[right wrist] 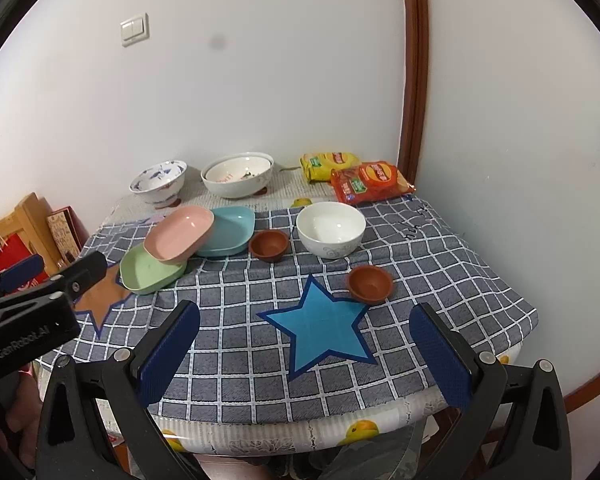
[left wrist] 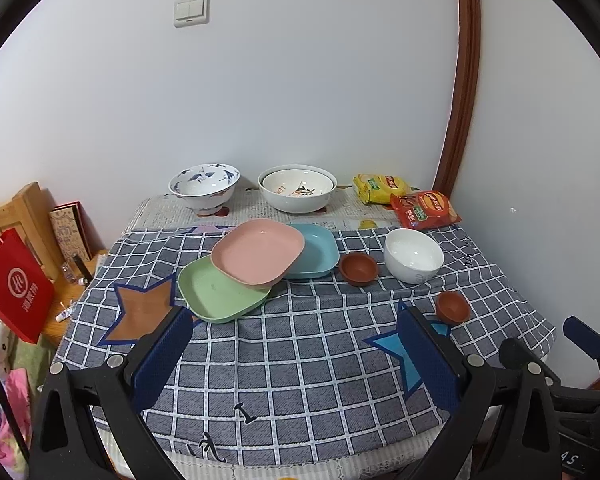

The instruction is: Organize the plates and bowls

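Three plates mid-tabletop (right wrist: 440, 280): pink plate (left wrist: 258, 251) overlapping green plate (left wrist: 220, 294) and blue plate (left wrist: 318, 250). Two brown cups at three o'clock, empty. Left gripper (left wrist: 296, 350) and right gripper (right wrist: 304, 344): fingers apart, holding nothing.

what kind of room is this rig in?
Probably a home dining corner: a small table with a checked cloth against a wall, household bowls such as the white bowl, snack packets, and a light switch.

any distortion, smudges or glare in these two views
Left wrist view: fisheye bends the brown wooden door frame into an arc; small glints on the pink square plate. Right wrist view: same bowing, plus a dark smudge on the white wall.
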